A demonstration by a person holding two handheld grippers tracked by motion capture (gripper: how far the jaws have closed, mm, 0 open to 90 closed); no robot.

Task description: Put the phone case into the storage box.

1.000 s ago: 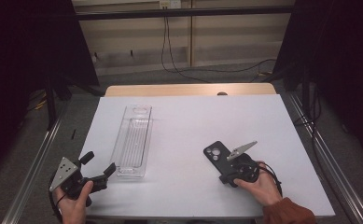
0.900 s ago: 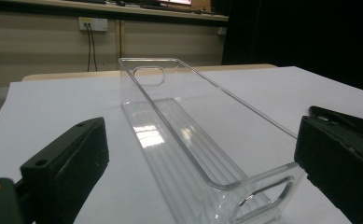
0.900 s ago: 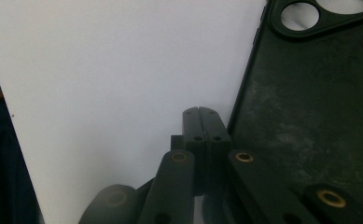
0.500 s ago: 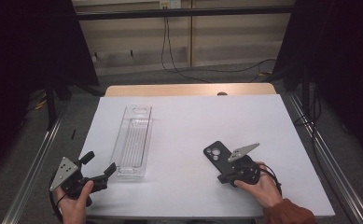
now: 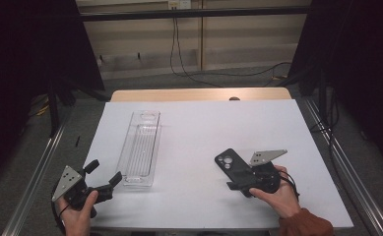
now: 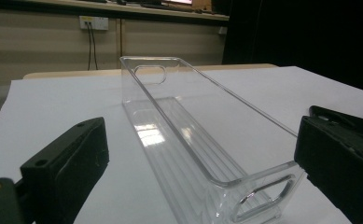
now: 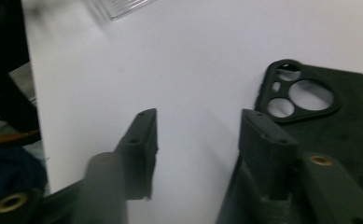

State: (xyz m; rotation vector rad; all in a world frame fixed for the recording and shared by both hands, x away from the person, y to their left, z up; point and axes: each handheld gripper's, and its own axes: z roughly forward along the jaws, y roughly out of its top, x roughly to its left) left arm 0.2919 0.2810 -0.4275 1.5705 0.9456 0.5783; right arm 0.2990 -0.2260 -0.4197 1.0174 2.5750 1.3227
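A clear plastic tray (image 5: 141, 148), long and narrow with ribbed floor and slotted handle ends, lies lengthwise toward the table's (image 5: 199, 128) left edge. The left gripper (image 5: 102, 177) gapes at its near end. The right gripper (image 5: 234, 183), jaws apart, sits beside a black phone case (image 5: 232, 165).

High view – fixed above near edge of white table (image 5: 199, 128), faces forward and down, takes in whole top plus back wall. Left gripper view – low, close to near end of clear tray (image 6: 202, 140), faces along its length toward back wall. Right gripper view – close above table, faces down beside black phone case (image 7: 328, 121). Tray (image 5: 141, 147) and case (image 5: 233, 167) shared with high view.
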